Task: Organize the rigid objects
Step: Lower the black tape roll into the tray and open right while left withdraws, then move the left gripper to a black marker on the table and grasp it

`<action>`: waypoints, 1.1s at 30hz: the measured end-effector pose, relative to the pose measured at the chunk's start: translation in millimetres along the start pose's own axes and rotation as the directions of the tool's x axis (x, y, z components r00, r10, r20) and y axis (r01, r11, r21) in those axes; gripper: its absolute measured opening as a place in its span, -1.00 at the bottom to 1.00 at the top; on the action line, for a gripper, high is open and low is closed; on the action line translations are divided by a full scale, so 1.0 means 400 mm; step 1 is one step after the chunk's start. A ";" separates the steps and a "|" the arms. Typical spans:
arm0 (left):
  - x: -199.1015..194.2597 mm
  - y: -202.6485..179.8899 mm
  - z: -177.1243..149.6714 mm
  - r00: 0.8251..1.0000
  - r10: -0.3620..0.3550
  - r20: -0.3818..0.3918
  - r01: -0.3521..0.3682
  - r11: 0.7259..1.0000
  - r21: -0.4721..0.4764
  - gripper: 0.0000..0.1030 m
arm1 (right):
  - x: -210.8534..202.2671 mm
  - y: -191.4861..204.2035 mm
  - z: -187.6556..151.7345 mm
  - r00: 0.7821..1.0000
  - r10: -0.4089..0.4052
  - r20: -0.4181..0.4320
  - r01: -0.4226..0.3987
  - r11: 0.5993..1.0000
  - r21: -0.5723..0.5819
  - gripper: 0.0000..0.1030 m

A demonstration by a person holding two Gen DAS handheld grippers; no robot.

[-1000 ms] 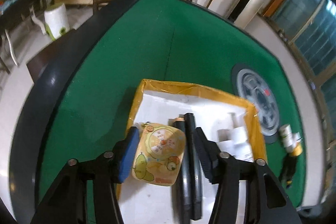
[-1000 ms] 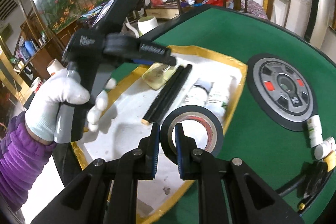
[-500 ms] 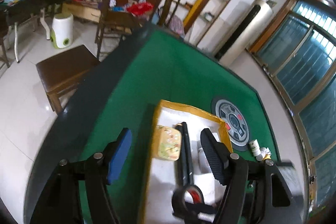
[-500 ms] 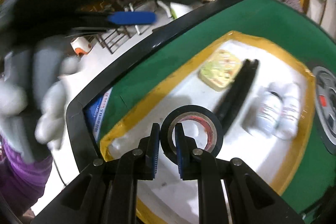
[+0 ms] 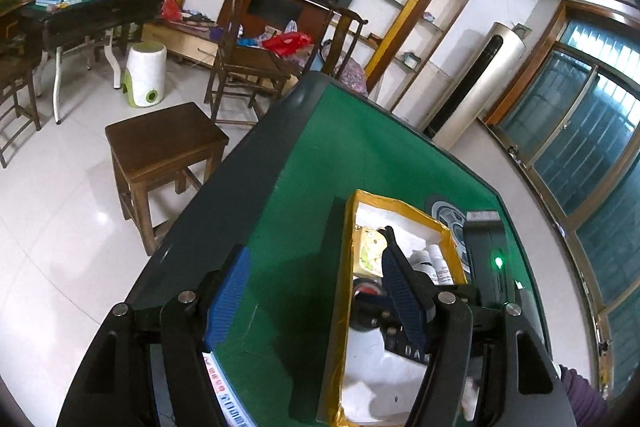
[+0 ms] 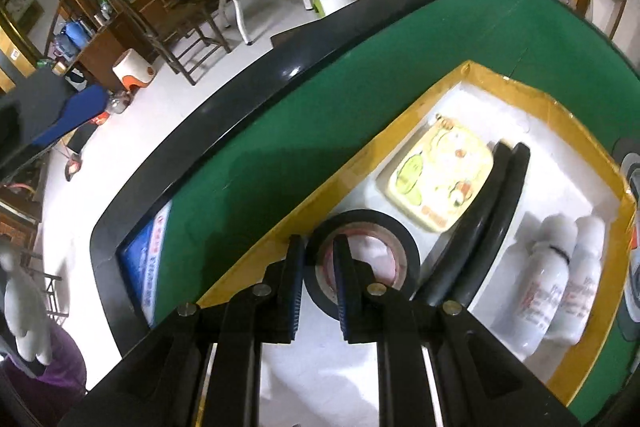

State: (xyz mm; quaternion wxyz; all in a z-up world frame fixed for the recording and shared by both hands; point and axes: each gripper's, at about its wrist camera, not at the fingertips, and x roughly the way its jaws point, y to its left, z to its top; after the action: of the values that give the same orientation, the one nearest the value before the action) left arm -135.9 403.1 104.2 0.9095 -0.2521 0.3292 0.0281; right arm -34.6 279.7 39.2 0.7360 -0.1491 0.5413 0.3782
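Note:
A black tape roll point(image 6: 400, 247) has its wall pinched by my right gripper point(image 6: 320, 283), which is shut on it, low over the near left part of a white box with a yellow rim point(image 6: 360, 163). In the box lie a yellow fruit-print tin point(image 6: 440, 179), two black sticks point(image 6: 492, 203) and two white bottles point(image 6: 548, 267). My left gripper point(image 5: 316, 291) is open and empty, over the green felt just left of the box point(image 5: 344, 267). In the left wrist view the tape roll point(image 5: 368, 289) and the right gripper's body point(image 5: 484, 259) show past my right finger.
The green felt table has a raised black rim point(image 6: 240, 99). A round grey dial plate point(image 5: 444, 219) sits in the felt beyond the box. A wooden stool point(image 5: 160, 143) stands on the tiled floor to the left. A white-gloved hand point(image 6: 24, 303) holds the left gripper.
My left gripper let go of the tin, opened wider and drew back out of the box to the table's edge. My right gripper carried the tape roll down into the box beside the tin.

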 end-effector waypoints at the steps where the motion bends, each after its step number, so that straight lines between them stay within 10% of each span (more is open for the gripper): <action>1: -0.004 0.005 -0.004 1.000 -0.001 0.006 0.001 1.000 -0.007 0.39 | 0.001 -0.003 0.004 1.000 -0.018 0.005 0.018 1.000 -0.002 -0.71; 8: -0.013 0.020 -0.033 1.000 -0.003 0.006 0.003 1.000 -0.026 0.38 | 0.008 0.026 0.033 0.974 -0.215 0.073 0.221 0.971 -0.091 -0.54; 12: -0.009 0.021 -0.047 1.000 0.019 -0.009 -0.019 1.000 -0.020 0.39 | -0.029 0.005 0.038 0.982 -0.166 0.089 0.172 0.983 -0.060 -0.43; 14: -0.006 0.025 -0.053 0.999 0.030 -0.017 -0.030 0.999 -0.019 0.39 | -0.080 -0.009 0.034 0.982 -0.144 0.126 0.149 0.988 -0.030 0.02; 20: 0.007 0.035 -0.077 0.997 0.054 -0.050 -0.056 0.998 -0.035 0.39 | -0.270 -0.077 -0.045 0.931 -0.222 0.288 0.219 0.975 0.046 0.48; 33: 0.043 -0.101 -0.120 0.990 0.040 -0.135 -0.034 0.999 0.042 0.39 | -0.393 -0.363 -0.356 0.895 -0.353 0.273 0.242 0.898 0.367 0.54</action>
State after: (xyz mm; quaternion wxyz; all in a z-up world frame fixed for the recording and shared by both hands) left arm -141.8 343.1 79.9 0.8891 -0.2294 0.3956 0.0212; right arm -47.9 30.7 101.8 0.8806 -0.0426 0.4340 0.1854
